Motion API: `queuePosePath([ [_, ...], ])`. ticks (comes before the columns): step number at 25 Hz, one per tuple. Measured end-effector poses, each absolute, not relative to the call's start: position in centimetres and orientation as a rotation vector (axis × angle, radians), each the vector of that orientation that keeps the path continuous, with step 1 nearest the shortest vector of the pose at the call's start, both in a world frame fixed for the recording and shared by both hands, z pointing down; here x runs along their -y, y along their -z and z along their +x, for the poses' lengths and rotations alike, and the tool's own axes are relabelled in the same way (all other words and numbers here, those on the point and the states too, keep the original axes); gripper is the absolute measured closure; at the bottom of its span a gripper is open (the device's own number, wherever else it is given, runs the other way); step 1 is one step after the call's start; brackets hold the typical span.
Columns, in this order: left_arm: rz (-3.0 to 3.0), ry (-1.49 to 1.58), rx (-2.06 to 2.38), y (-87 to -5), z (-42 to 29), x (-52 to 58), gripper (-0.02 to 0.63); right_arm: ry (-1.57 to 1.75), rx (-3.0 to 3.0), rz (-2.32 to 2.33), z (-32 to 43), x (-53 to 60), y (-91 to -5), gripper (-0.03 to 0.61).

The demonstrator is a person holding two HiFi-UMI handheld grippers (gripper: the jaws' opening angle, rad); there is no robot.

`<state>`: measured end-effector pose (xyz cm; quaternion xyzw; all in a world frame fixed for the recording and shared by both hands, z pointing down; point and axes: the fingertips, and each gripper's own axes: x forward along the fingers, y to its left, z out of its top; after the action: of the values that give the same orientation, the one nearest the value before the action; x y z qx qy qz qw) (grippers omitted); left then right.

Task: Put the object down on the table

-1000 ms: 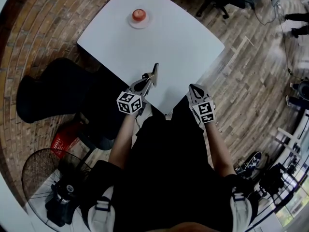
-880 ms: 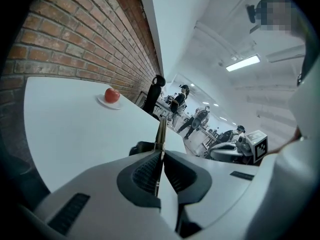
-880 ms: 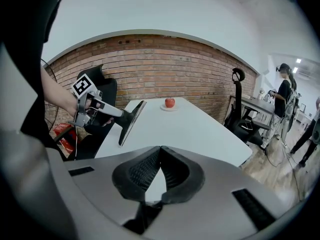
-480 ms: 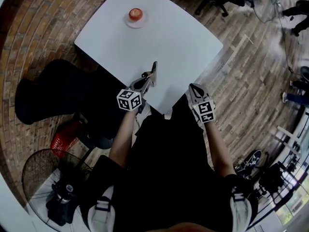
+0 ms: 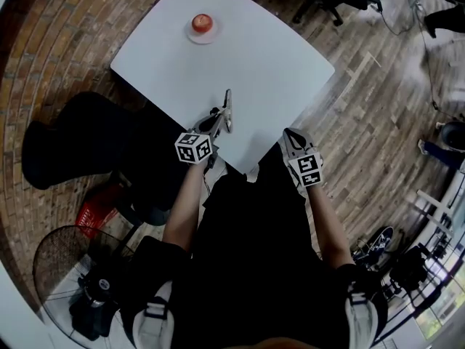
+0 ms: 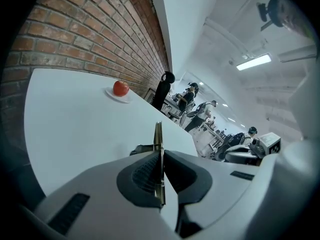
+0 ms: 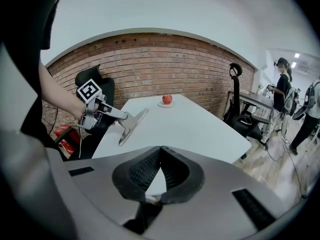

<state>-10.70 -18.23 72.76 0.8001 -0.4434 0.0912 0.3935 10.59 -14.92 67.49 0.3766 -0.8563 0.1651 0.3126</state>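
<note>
My left gripper (image 5: 218, 119) is shut on a thin flat grey slab (image 5: 227, 109), held on edge a little above the near part of the white table (image 5: 261, 49). In the left gripper view the slab (image 6: 158, 139) runs edge-on between the two pads of the gripper (image 6: 160, 156). From the right gripper view I see it as a long flat plate (image 7: 133, 125) sticking out past the left gripper (image 7: 111, 113). My right gripper (image 5: 291, 134) hangs at the table's near corner, shut (image 7: 160, 151) with nothing in it.
A red apple (image 5: 202, 22) on a small plate sits at the table's far left side. A black office chair (image 5: 80, 137) stands left of the table, another (image 7: 235, 96) at the right. A fan (image 5: 65, 267) and a red item (image 5: 98, 208) lie on the floor at the left. People stand in the background (image 7: 282, 91).
The whole view has slid slightly left. The left gripper still holds the slab over the table's near edge, now a touch more upright. The right gripper has kept its place.
</note>
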Motion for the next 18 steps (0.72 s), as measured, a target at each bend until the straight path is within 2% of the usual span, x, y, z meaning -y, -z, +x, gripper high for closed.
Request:
queuePosePath([
  [18, 1.965, -0.284, 1.139, -75.7, -10.5, 19.6, 0.593, -0.47, 2.232, 1.016, 12.2, 14.2, -68.3, 0.58],
])
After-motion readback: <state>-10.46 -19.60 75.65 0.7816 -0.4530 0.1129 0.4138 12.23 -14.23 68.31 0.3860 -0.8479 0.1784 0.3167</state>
